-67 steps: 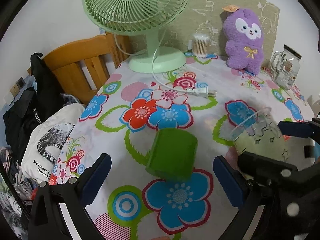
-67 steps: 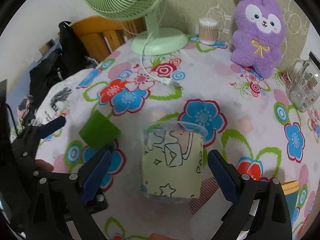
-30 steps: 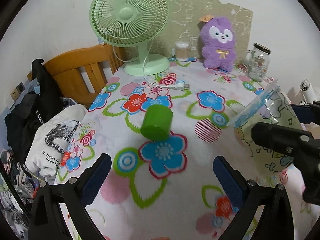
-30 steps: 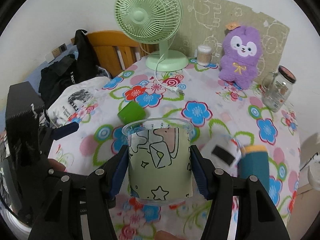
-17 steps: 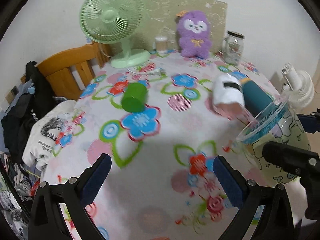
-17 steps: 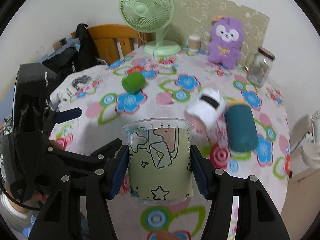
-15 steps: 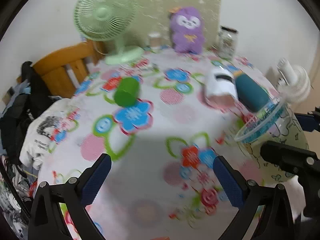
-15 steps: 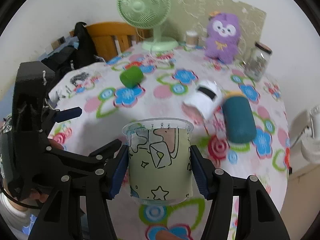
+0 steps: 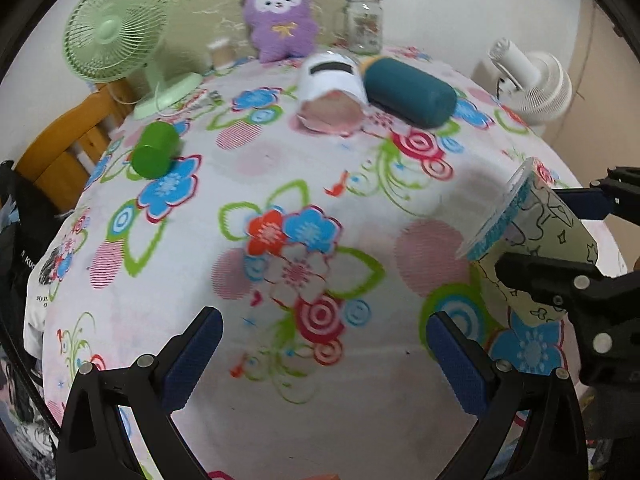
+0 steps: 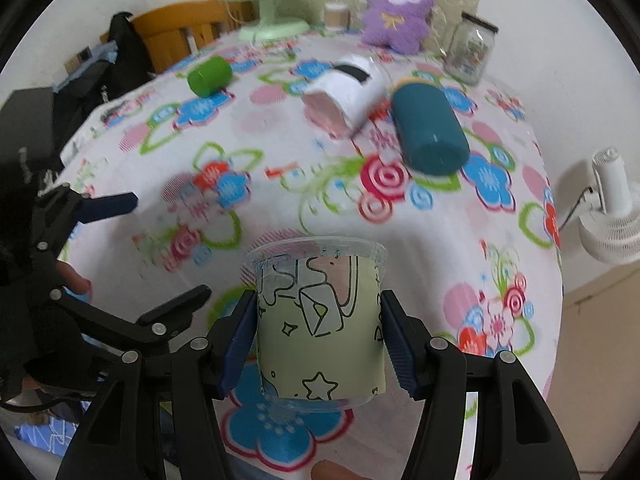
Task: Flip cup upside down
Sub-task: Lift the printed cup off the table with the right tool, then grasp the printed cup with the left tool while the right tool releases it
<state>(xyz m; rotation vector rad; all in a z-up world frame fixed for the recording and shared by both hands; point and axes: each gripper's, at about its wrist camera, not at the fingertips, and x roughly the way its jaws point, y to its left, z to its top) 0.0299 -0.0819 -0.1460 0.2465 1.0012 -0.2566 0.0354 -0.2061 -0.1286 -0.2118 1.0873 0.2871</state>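
Note:
My right gripper (image 10: 318,332) is shut on a clear plastic cup with a pale green cartoon sleeve (image 10: 320,320), held above the near part of the flowered table, rim pointing away from the camera. In the left wrist view the same cup (image 9: 532,240) is at the right, tilted with its rim up and to the left, held by the right gripper (image 9: 560,240). My left gripper (image 9: 324,356) is open and empty above the table's near edge; it shows at the left of the right wrist view (image 10: 120,248).
On the flowered tablecloth (image 9: 280,184) lie a green cup (image 9: 154,154), a white cup (image 9: 332,92) and a teal cup (image 9: 408,90), all on their sides. At the back stand a green fan (image 9: 116,28), a purple plush (image 9: 282,20) and a glass jar (image 9: 363,22). A white fan (image 9: 528,80) stands off the right edge.
Both grippers have drawn back toward the near table edge, so the table looks farther away. The cup stays gripped in the right gripper and now tilts more in the left wrist view.

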